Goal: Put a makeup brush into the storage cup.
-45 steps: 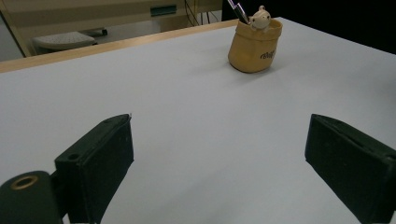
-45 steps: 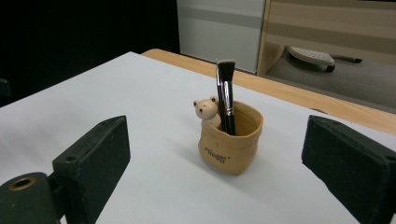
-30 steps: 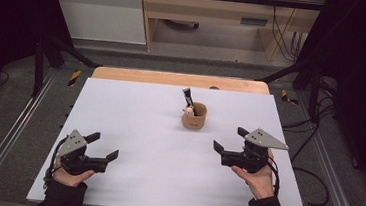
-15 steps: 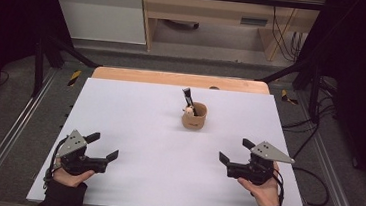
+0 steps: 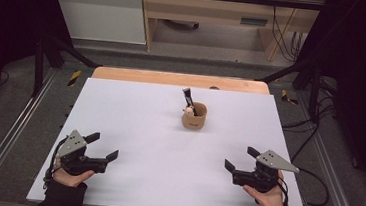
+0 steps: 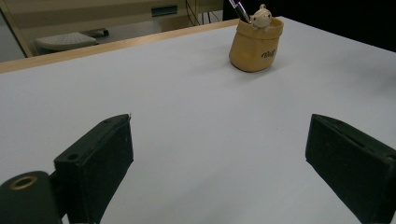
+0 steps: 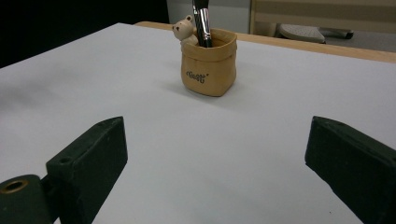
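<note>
A small tan pot [image 5: 194, 116] [image 6: 255, 45] [image 7: 208, 63] with a little bear figure on its rim stands upright near the middle of the white table [image 5: 143, 129], toward the far side. A black-handled brush [image 5: 189, 98] [image 7: 201, 21] sticks up out of it. My left gripper [image 5: 102, 146] [image 6: 219, 168] rests at the front left of the table, open, nothing between its jaws. Open and empty as well, my right gripper [image 5: 241, 158] [image 7: 217, 170] sits at the front right. Both point toward the pot from well short of it.
A wooden strip [image 5: 180, 79] borders the table's far edge. Beyond it stands a wooden bench [image 5: 219, 11] with cables [image 5: 283, 26] hanging at the right. Metal rails [image 5: 7, 133] run along the table's sides.
My right gripper has drawn back toward the front edge of the table and slightly to the right. The left gripper has stayed where it was.
</note>
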`<state>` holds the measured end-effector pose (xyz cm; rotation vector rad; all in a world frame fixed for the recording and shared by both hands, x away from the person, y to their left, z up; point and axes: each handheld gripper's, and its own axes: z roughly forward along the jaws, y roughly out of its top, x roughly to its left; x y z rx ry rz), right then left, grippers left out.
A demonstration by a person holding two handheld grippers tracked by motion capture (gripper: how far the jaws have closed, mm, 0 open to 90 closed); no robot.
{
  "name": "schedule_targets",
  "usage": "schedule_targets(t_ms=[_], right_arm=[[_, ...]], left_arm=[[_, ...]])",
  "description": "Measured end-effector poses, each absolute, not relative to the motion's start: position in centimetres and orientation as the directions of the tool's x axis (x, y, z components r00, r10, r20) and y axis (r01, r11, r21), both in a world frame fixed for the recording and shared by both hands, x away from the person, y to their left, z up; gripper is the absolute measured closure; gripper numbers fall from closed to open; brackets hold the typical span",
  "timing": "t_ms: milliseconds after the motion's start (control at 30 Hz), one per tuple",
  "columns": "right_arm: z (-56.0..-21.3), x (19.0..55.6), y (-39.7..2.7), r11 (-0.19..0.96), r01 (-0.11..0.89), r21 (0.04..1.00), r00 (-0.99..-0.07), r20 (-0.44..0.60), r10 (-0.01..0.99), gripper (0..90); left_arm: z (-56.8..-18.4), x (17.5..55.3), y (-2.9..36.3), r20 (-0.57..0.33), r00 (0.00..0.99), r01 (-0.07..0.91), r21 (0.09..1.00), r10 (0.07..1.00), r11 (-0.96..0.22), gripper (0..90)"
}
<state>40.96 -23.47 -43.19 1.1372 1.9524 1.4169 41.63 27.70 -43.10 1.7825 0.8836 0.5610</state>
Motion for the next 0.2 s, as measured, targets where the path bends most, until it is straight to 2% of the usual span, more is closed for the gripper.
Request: schedule_targets(t_ms=[200], right_arm=[[-43.3,40.87,-23.51,0.129,0.335,0.933,-0.543,0.079,0.836,5.3]], left_arm=[[-43.2,41.7,27.6,-0.028,0.623,0.307,0.928,0.782,-0.212,6.8]])
